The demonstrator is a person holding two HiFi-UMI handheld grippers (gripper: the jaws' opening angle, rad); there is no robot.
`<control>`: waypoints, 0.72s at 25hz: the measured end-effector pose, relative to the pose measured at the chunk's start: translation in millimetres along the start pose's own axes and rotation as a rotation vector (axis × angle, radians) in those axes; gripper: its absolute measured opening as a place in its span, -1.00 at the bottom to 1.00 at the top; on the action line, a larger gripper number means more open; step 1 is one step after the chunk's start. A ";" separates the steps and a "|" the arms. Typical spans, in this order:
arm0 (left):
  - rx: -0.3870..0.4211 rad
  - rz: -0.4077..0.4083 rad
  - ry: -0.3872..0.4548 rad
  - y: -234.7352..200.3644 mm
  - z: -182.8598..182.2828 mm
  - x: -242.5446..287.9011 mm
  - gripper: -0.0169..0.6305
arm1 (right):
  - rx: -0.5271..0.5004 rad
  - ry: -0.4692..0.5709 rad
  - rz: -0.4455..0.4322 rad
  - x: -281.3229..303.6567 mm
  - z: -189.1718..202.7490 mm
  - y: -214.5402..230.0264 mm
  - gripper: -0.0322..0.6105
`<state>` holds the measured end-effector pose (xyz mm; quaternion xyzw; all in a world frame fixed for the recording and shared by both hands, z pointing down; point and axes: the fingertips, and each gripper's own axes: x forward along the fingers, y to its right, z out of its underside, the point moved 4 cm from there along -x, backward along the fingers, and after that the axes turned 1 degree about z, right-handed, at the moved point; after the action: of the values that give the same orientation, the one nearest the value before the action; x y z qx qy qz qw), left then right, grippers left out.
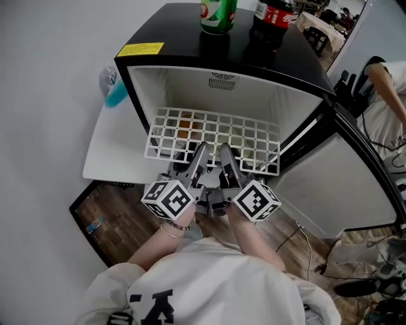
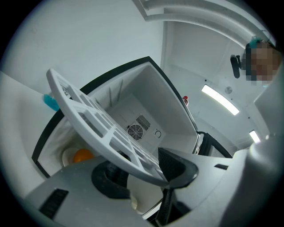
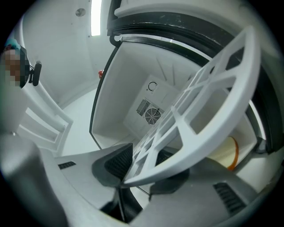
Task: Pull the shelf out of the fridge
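The white grid shelf [image 1: 212,136] is projecting from the open mini fridge [image 1: 184,89] at frame centre, its front rail running left to right. The left gripper [image 1: 199,157] and right gripper [image 1: 227,157] are closing side by side, each pair of fingers straddling that rail (neither visibly clamping yet). The grid is obscuring the items beneath, and the runners are not showing.

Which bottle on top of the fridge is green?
The left one: the green bottle. The cola bottle to its right is dark with a red label.
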<state>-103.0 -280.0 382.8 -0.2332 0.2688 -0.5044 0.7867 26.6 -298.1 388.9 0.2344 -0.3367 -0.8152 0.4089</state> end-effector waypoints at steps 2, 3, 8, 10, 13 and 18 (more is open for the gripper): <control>-0.005 -0.006 0.004 0.1 0.1 -1.1 -0.34 | 0.005 -0.007 -0.004 -0.6 0.4 -1.2 -0.47; -0.008 -0.009 0.005 0.5 0.6 -1.7 -0.35 | 0.006 -0.009 -0.003 -1.7 0.4 -1.2 -0.47; -0.017 -0.017 0.006 2.2 2.5 -6.2 -0.37 | 0.008 -0.015 -0.007 -6.9 2.0 -1.4 -0.48; -0.017 -0.022 0.007 2.3 3.1 -7.7 -0.38 | 0.008 -0.018 -0.010 -8.2 2.6 -1.2 -0.48; -0.016 -0.031 0.001 3.2 4.6 -9.1 -0.39 | 0.017 -0.019 -0.011 -10.4 3.1 -0.8 -0.49; -0.015 -0.042 0.007 3.3 6.0 -12.9 -0.40 | 0.015 -0.023 -0.017 -13.0 4.7 -1.1 -0.51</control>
<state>-101.3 -266.3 387.6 -0.2431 0.2702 -0.5196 0.7732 30.2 -285.2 392.6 0.2309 -0.3456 -0.8186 0.3965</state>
